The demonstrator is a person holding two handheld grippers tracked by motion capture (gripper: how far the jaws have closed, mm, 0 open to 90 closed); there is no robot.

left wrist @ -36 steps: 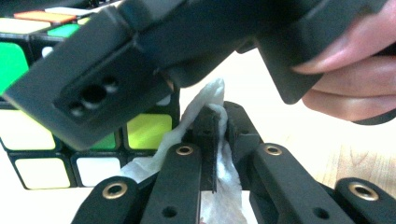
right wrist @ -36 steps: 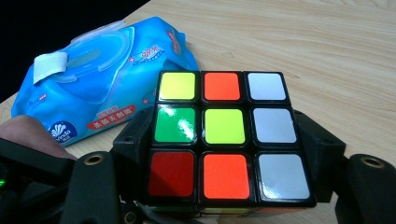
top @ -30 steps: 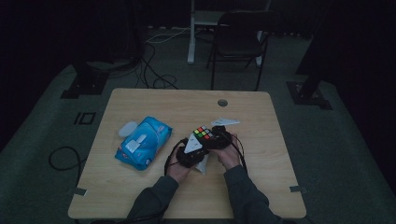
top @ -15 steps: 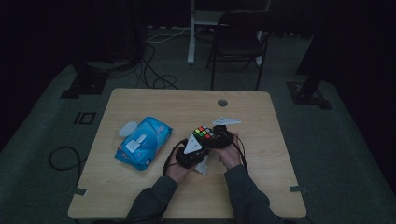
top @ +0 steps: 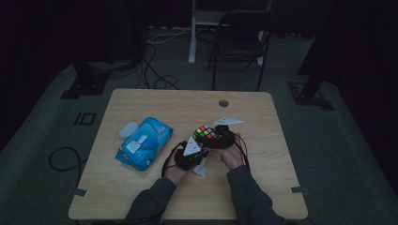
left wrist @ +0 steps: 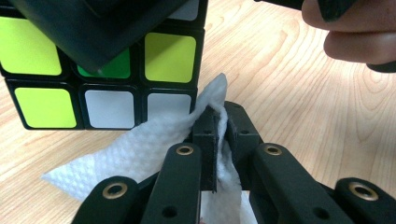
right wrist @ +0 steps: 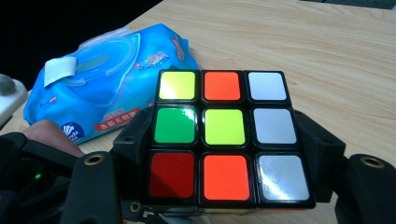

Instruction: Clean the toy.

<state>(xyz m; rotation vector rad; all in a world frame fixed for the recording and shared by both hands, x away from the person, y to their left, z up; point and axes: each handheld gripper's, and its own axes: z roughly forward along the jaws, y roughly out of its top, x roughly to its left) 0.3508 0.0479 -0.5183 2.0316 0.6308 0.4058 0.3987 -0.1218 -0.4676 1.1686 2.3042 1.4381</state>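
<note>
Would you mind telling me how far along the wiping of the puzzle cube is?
Done: a white wipe is out of the blue wipes pack and pinched in the left gripper; the right gripper clamps the cube by its sides. In hand: the wipe touches the cube's lower edge. Left: probably the remaining faces; how many are wiped, I cannot tell.
</note>
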